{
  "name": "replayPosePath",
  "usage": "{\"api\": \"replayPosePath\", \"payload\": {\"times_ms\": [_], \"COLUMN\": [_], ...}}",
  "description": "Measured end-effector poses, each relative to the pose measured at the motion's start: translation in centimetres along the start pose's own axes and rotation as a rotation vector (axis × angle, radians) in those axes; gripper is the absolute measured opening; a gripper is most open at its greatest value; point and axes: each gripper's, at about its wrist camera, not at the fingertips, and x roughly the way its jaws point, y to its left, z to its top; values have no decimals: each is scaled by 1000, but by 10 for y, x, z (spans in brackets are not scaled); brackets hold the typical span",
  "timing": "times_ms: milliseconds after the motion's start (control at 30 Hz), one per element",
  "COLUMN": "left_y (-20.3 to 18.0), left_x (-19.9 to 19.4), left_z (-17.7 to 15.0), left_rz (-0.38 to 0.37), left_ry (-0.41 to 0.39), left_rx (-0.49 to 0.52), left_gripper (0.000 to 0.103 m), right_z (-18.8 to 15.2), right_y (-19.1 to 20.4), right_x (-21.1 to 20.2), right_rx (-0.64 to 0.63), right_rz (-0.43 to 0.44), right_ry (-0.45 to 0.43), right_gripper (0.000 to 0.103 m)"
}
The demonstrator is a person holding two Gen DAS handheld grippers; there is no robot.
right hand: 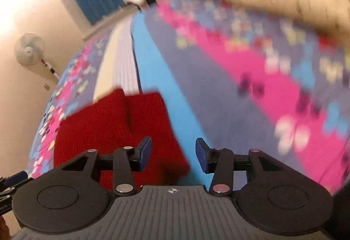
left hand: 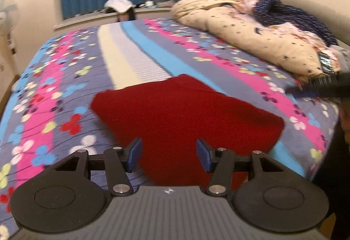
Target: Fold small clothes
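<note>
Floral bedding covers the bed (left hand: 65,91), and the red knit garment (left hand: 179,117) lies folded near its front edge. Left gripper (left hand: 168,153) and right gripper (right hand: 173,153) hover over it, jaws parted, holding nothing. Folding looks nearly done.

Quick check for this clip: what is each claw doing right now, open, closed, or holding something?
Left claw: open, holding nothing, above the red knit garment.
Right claw: open, holding nothing; the garment lies on the bedspread below it.
</note>
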Motion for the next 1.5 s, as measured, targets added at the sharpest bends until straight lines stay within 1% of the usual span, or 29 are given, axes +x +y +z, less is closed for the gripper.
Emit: {"api": "replayPosePath", "payload": {"times_ms": [33, 67, 100, 133, 200, 267, 333, 400, 433, 467, 533, 600, 667, 733, 800, 867, 900, 933, 967, 1033, 1100, 1167, 1200, 1233, 1267, 1300, 1333, 1400, 1500], "left_y": [-4, -8, -11, -15, -23, -31, -30, -23, -19, -13, 2, 13, 18, 20, 17, 18, 21, 25, 31, 41, 55, 71, 79, 84, 89, 93, 95, 97, 100], "left_x": [4, 9, 17, 29, 40, 40, 41, 39, 36, 31, 23, 27, 39, 57, 64, 65, 66, 65, 64, 61, 62, 67, 71, 76, 82, 87, 93, 100, 112], "left_z": [-3, -7, -12, -17, -26, -30, -30, -27, -25, -20, -13, -7, -6, -8, -9, -7, -6, -7, -5, -3, 1, 5, 5, 4, 3, 1, -1, -4, -7], "left_rz": [-20, -42, -56, -59, -34, -20, -38, -60, -60, -41, -27, 6, 41, 43, 49, 38, 33, 28, 24, 44, 78, 82, 71, 54, 36, 15, -7, -36, -79], "left_ry": [-8, 0, 32, 95, 135, 130, 143, 143, 121, 69, -3, -34, -6, 66, 68, 64, 67, 63, 55, 31, 11, 21, 35, 55, 78, 102, 122, 137, 150], "left_rx": [9, 21, 32, 53, 134, 202, 194, 166, 134, 89, 23, -31, -46, -40, -15, -3, -18, -41, -67, -121, -210, -313, -369, -414, -451, -484, -520, -555, -594], "left_gripper": [58, 53, 42, 37, 37, 37, 37, 38, 38, 38, 37, 37, 37, 37, 37, 37, 37, 38, 39, 48, 66, 76, 82, 84, 88, 91, 92, 98, 100], "right_z": [6, 12, 17, 20, 23, 23, 21, 14, 8, 5, 10, 18, 26, 35, 37, 27, 24, 25, 28, 32, 34, 38, 38, 39, 37, 34, 32, 30, 29], "right_y": [7, 15, 26, 35, 50, 63, 72, 73, 71, 65, 58, 57, 58, 56, 55, 57, 57, 58, 59, 61, 60, 56, 51, 46, 42, 35, 30, 23, 26], "right_x": [-2, 0, 3, 9, 23, 43, 67, 101, 113, 121, 122, 108, 102, 104, 122, 143, 150, 152, 152, 151, 152, 156, 160, 165, 170, 176, 182, 185, 184], "right_rx": [-49, -115, -197, -268, -375, -468, -543, -606, -637, -618, -534, -498, -464, -411, -382, -397, -394, -381, -373, -362, -337, -301, -273, -240, -198, -150, -105, -29, -41], "right_rz": [36, 82, 133, 181, 262, 317, 319, 238, 187, 193, 224, 259, 302, 304, 281, 222, 195, 183, 192, 196, 184, 178, 176, 175, 173, 174, 181, 196, 196], "right_ry": [-16, -26, -28, -20, 17, 72, 129, 256, 303, 324, 323, 250, 164, 114, 147, 238, 250, 243, 235, 202, 167, 168, 188, 218, 260, 316, 363, 387, 380], "right_gripper": [48, 48, 48, 48, 48, 47, 45, 45, 47, 48, 48, 48, 48, 49, 49, 51, 61, 64, 63, 62, 62, 63, 68, 72, 86, 95, 96, 96, 96]}}
